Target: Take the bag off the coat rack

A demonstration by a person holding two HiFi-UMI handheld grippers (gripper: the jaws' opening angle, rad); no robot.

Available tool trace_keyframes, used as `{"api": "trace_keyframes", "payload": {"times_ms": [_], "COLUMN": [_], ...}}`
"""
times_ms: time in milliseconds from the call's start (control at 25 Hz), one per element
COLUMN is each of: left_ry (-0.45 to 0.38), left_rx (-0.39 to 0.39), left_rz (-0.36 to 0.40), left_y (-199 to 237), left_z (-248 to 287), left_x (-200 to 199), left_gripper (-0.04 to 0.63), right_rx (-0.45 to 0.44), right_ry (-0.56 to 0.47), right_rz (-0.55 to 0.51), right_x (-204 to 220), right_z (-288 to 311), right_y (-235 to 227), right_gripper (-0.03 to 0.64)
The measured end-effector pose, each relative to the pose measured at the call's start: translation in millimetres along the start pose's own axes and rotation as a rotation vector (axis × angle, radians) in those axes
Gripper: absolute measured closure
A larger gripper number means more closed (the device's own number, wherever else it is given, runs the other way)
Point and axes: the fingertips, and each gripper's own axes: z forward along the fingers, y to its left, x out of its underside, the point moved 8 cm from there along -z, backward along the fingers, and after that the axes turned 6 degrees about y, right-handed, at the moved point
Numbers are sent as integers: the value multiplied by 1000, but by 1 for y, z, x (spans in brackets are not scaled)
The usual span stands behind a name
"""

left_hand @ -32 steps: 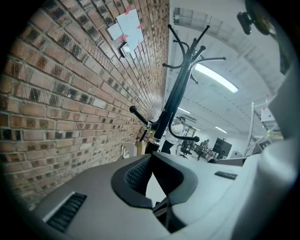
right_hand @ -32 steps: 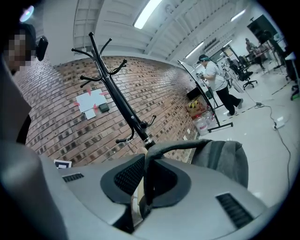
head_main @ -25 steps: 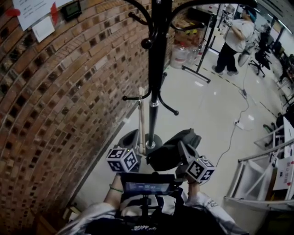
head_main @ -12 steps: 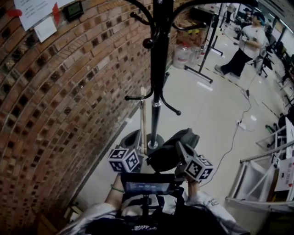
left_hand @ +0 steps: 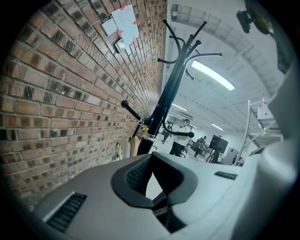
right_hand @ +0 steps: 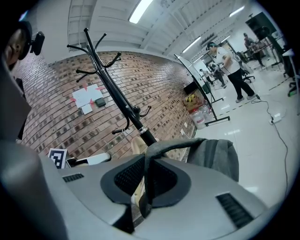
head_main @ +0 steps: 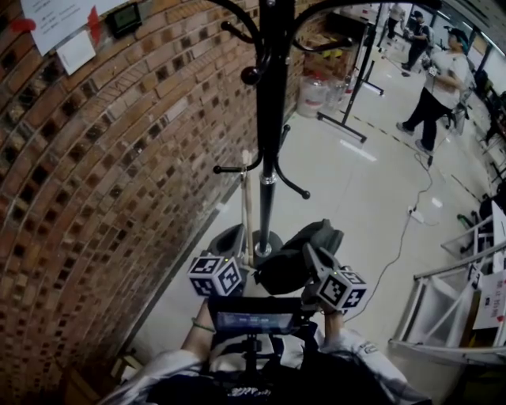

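Bystander (head_main: 437,79) walked right, right gripper (right_hand: 146,185) clamping bag (right_hand: 213,157)

My right claw (right_hand: 145,180): smooth matt grey plastic, black ribbed pads (right_hand: 127,177) | bag (right_hand: 216,155): matt grey cloth | coat rack (head_main: 271,119): glossy black metal | wall (head_main: 95,198): rough brick | floor (head_main: 356,198): smooth, glossy | paper sheets (head_main: 51,20): matt white

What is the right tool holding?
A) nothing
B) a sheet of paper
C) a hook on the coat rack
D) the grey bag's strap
D: in the right gripper view, the right tool is clamped on the strap of the grey bag.
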Motion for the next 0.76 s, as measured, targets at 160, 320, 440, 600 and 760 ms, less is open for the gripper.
{"api": "trace_keyframes", "payload": {"times_ms": [160,320,440,600,760], "left_ry": [-4,-9,-11,-10,-7], "left_rx": [-2,-11,-14,-17,-18], "left_rz": [5,2,-1,-2,0], "left_y": [-1,1,2,2,1], "left_z": [0,0,-1,-1,-2], "left_x": [-1,-3,-3,-3,-1], "left_gripper": [588,588,588,588,588], "right_rx": [-3,-6,-7,-10,-11], "right_ry": [2,4,5,8,7], "right_rz": [-4,-4,-2,-1,-5], "right_x": [-1,-2,-3,-1,-2], "right_z": [0,1,1,1,-1], "right_y": [-1,-1,-1,-2,0], "right_gripper": [583,583,583,583,583]}}
